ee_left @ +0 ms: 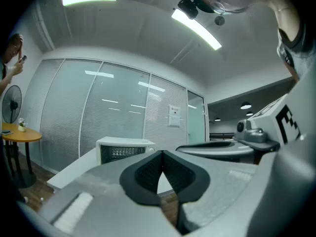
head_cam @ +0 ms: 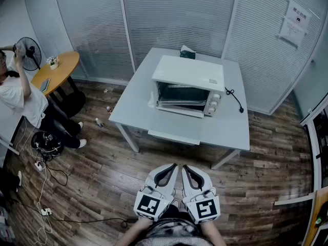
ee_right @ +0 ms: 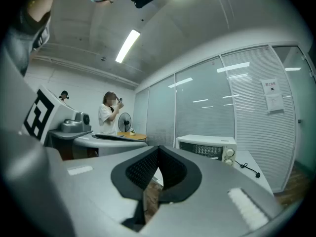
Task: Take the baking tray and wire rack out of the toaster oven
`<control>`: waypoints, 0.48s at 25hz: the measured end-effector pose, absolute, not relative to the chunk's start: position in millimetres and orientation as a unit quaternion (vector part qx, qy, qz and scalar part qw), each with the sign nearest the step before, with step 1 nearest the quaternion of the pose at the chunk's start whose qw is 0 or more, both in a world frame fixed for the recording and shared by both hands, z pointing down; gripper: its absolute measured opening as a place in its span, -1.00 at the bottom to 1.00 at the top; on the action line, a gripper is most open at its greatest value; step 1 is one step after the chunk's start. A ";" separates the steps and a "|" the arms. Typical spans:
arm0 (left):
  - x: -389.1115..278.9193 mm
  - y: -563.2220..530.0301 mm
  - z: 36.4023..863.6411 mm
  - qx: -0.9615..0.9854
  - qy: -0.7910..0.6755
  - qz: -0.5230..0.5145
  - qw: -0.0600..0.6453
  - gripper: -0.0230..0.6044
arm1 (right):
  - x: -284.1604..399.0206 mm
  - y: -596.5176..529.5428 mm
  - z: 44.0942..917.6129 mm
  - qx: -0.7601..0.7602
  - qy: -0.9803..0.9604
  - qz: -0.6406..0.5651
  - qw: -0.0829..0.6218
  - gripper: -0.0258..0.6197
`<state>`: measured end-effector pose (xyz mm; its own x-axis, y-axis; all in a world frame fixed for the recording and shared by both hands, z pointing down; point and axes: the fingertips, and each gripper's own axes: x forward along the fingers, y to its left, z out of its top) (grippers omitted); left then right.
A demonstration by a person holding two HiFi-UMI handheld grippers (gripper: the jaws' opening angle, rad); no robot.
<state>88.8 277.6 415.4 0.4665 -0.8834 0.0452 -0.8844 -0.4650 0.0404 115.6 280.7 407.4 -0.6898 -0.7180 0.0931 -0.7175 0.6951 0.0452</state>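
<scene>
Not yet begun: left gripper and right gripper, jaws shut and empty, hang well short of the toaster oven on the tabletop, tray and rack presumably inside; next, reach its front.

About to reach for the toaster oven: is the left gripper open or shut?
Shut. The pads of the left gripper meet at their tips, nothing between them.

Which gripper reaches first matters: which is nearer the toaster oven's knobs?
Right, narrowly. The right gripper and left gripper sit side by side short of the table; knobs lie ahead-right.
</scene>
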 end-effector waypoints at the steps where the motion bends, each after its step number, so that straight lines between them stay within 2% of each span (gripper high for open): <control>1: 89.8 278.0 415.4 0.856 -0.516 0.008 0.032 -0.92 | 116.4 280.7 407.1 0.391 -0.919 -0.001 0.049 -0.92; 5: 93.6 278.9 416.5 0.855 -0.518 0.006 0.041 -0.91 | 120.0 278.6 406.7 0.392 -0.919 0.007 0.037 -0.92; 12: 89.5 270.5 420.9 0.849 -0.525 0.004 0.052 -0.92 | 113.0 270.7 415.3 0.387 -0.920 0.002 0.057 -0.92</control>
